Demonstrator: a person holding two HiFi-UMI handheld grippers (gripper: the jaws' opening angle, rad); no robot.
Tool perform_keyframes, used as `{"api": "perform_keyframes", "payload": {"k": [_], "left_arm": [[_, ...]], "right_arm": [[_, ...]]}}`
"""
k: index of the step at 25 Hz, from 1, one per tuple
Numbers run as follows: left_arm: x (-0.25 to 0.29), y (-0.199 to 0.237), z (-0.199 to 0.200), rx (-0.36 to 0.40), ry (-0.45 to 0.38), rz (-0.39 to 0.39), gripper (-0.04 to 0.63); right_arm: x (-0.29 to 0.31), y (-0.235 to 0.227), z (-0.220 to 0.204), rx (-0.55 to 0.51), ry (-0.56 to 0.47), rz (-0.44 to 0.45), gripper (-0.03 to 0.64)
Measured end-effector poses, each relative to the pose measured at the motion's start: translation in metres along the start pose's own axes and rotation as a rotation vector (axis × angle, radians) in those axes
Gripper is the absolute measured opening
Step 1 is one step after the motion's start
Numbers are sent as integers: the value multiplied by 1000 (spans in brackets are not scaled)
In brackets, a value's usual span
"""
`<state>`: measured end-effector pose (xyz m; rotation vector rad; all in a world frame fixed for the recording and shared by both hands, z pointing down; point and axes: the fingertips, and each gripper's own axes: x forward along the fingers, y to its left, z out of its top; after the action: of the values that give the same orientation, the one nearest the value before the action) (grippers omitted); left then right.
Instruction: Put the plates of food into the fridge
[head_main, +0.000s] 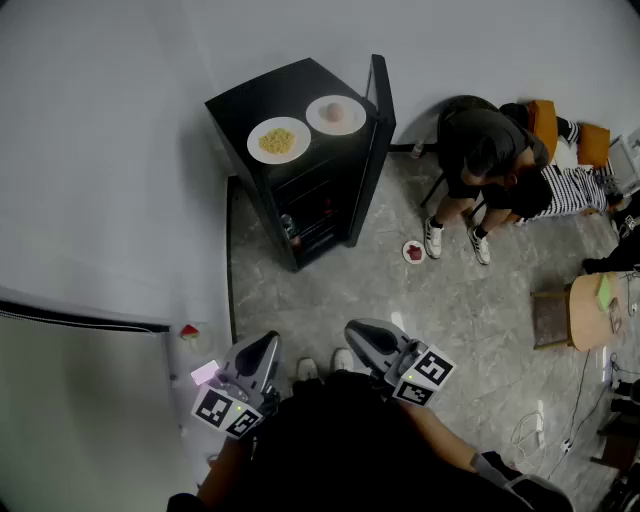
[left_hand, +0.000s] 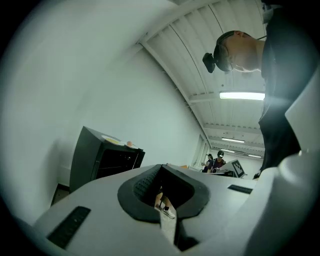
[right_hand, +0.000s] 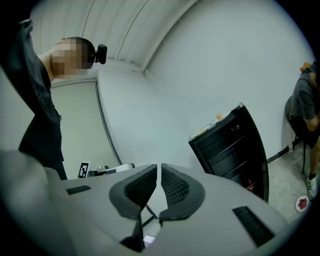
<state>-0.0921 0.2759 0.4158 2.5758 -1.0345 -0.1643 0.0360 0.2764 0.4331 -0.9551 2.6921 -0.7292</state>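
Observation:
A black fridge (head_main: 318, 205) stands against the wall with its door (head_main: 378, 110) swung open. On its top lie a plate of yellow food (head_main: 278, 140) and a plate with a pinkish item (head_main: 336, 114). A third small plate with red food (head_main: 414, 251) lies on the floor to the fridge's right. Both grippers are held close to my body, well short of the fridge. My left gripper (head_main: 266, 340) has its tips together and holds nothing. My right gripper (head_main: 353, 328) is shut and empty too, its pads (right_hand: 145, 187) almost touching. The fridge (right_hand: 230, 145) shows at the right of the right gripper view.
A person (head_main: 490, 150) sits on a chair right of the fridge, feet near the floor plate. A small wooden table (head_main: 590, 310) and cables (head_main: 530, 430) are at the right. A pale wall (head_main: 100, 200) runs along the left, with a small red object (head_main: 189, 331) at its foot.

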Motion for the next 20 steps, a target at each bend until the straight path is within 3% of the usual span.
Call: {"api": "perform_keyframes", "payload": {"k": [7,13,20], "left_arm": [[20,-7,-3,15,3,67,23],[20,-17,-15,49,22,156,25],[12,-22,-20,37,9,234,25]], "right_arm": [[-16,-11,10,-56,12,31,34],[-29,-28,7,-49,9,85,34],[-36,-39,3,-11,19,121,34]]}}
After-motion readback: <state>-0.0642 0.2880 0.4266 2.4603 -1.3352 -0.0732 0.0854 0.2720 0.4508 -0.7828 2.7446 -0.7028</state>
